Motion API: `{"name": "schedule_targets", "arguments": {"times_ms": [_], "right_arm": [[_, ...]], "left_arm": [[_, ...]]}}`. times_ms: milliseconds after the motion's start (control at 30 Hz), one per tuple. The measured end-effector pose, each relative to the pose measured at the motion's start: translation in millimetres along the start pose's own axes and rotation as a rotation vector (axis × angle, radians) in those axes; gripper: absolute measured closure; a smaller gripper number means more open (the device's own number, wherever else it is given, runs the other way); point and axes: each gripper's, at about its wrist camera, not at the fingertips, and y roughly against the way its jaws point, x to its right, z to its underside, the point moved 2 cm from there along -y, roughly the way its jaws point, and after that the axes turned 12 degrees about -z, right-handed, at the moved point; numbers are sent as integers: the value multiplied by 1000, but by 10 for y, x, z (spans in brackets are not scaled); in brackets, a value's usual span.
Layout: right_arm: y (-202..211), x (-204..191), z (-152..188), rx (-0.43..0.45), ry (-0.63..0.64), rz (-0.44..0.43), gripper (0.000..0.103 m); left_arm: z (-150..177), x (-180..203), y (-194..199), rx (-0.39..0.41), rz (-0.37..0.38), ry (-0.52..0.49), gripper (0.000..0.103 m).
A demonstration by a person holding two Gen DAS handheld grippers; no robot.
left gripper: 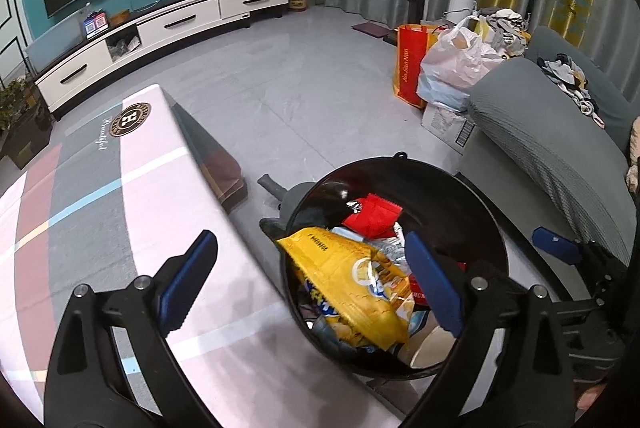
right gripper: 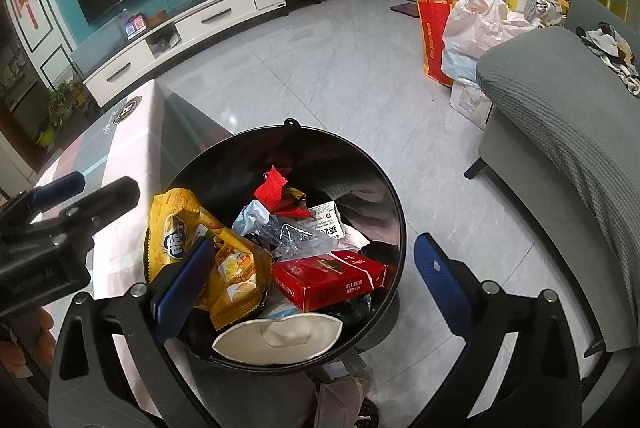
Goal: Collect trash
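Observation:
A round black bin (left gripper: 460,196) stands on the floor beside the table, filled with trash. A yellow snack bag (left gripper: 348,276) leans against its near-left rim, free of any finger. A red wrapper (left gripper: 372,214) lies deeper inside. In the right wrist view the bin (right gripper: 384,188) also holds the yellow bag (right gripper: 192,228), a red cigarette box (right gripper: 328,280) and a crushed white paper cup (right gripper: 280,336). My left gripper (left gripper: 310,238) is open wide, straddling the table edge and the bin rim. My right gripper (right gripper: 314,244) hangs open over the bin with nothing between its pads.
A low table with a pink and grey cloth (left gripper: 120,208) runs along the bin's left. A grey sofa (left gripper: 540,132) stands to the right, with shopping bags (left gripper: 452,64) and a box at its far end. A white TV cabinet (left gripper: 160,28) lines the far wall.

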Motion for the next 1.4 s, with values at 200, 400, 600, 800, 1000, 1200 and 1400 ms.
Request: {"name": "schedule_targets", "arguments": {"times_ms": [200,400,600,800,1000,1200,1400], "right_arm": [[44,-10,4,4,0,-1,5],[99,5,-1,11,-7,-2,5],[161,27,-1,24,-13,1,4],[241,56,-11,42,-27,2,4],[307,51,0,54,-27,4,4],[379,36,6,62,-40,-3,3],[505,-8,1,79,-47,-10,3]], "left_arm": [[19,-44,38,-2,-12,8,6],[41,-47,82,4,-38,-5,4],[55,-62,148,11,-57,-4,3],[122,-78,200,5,-80,-6,3],[163,-135,224,-14,-130,5,3],[213,-145,344,-22,-121,-8,3],[217,-165,572,-1,-119,4,3]]}}
